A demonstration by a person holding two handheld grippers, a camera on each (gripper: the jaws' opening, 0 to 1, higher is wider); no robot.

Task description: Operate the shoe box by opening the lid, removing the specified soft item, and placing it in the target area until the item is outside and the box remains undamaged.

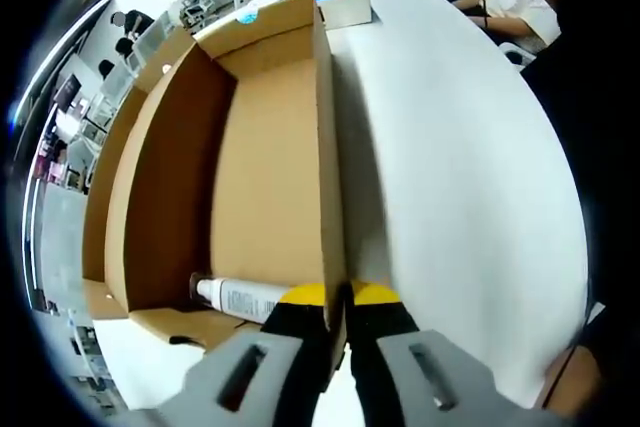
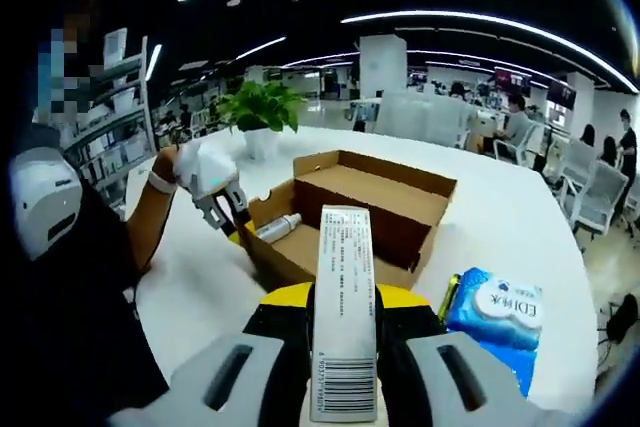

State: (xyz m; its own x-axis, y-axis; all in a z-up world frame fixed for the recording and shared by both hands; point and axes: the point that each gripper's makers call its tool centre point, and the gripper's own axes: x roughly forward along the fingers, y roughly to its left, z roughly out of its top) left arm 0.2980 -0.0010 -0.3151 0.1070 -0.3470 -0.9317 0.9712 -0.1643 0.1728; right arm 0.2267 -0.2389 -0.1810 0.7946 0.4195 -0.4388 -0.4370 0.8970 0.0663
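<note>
Pinching the wall of the open cardboard box (image 2: 352,215) with the left gripper (image 1: 340,299), steadying it; right gripper (image 2: 345,299) clenched on a white tube (image 2: 345,322), lifted clear of the box. Next, probably: setting it on the table (image 2: 500,222) beside the box.

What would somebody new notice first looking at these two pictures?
Probably the open cardboard box on the white table, with the left gripper clamped on its side wall and a white tube lying inside. Next, the long white carton gripped in the right gripper, and the blue pack beside the box.
</note>
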